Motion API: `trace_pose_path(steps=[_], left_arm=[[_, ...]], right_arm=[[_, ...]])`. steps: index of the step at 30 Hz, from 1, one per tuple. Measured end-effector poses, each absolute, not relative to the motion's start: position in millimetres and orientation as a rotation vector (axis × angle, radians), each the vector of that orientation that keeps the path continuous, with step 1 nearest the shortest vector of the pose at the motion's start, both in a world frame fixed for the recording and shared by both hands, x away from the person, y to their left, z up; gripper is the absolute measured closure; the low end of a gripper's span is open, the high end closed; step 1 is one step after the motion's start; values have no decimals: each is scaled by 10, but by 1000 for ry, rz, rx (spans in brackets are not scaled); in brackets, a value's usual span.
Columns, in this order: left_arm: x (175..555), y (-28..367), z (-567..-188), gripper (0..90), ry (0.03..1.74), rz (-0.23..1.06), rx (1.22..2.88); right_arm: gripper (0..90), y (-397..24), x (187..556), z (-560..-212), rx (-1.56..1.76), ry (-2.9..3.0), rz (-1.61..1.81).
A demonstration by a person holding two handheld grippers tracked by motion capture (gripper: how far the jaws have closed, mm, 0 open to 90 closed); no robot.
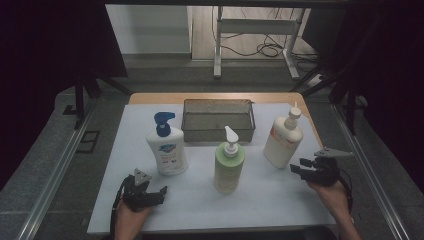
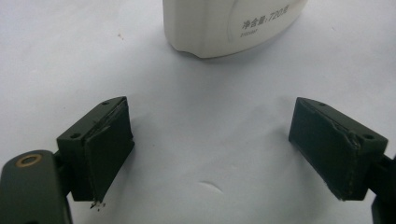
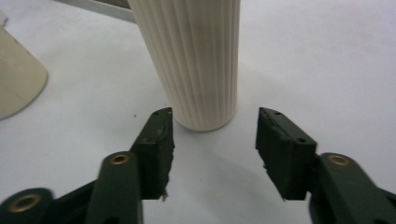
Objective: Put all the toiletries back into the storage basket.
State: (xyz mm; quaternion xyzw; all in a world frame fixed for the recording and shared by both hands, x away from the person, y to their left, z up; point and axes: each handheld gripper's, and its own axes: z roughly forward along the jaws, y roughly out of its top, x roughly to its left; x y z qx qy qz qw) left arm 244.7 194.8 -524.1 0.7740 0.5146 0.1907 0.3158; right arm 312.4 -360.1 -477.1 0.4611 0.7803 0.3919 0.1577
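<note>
Reading "720" on white bottle (image 2: pixel 224 25), left claw (image 2: pixel 210 149) open, right claw (image 3: pixel 215 149) open before ribbed bottle (image 3: pixel 191 60).

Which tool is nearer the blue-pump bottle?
Left. The left tool sits just below the blue-pump bottle; the right tool is far across, beside the white bottle.

Basket (image 1: pixel 218 120) far centre on tabletop (image 1: pixel 280 200), pump bottle (image 1: pixel 167 146) left, ribbed bottle (image 1: pixel 229 166) near centre, nozzle bottle (image 1: pixel 283 139) right.
</note>
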Motion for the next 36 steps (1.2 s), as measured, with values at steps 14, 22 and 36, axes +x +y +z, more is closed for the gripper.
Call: trace_pose_path(steps=[14,22,36], left_arm=[[2447,1948,-5241,131,1355,502,2039],[2447,1949,-5242,131,1354,503,2039],[2447,1949,-5242,130,1354,502,2039]], right_arm=[[248,-3468,3156,-4560,1228,2234,1148],[166,-3384,3244,-4439,1201,2229,1138],[167,-3231,3414,-4305,1189,2201,1158]])
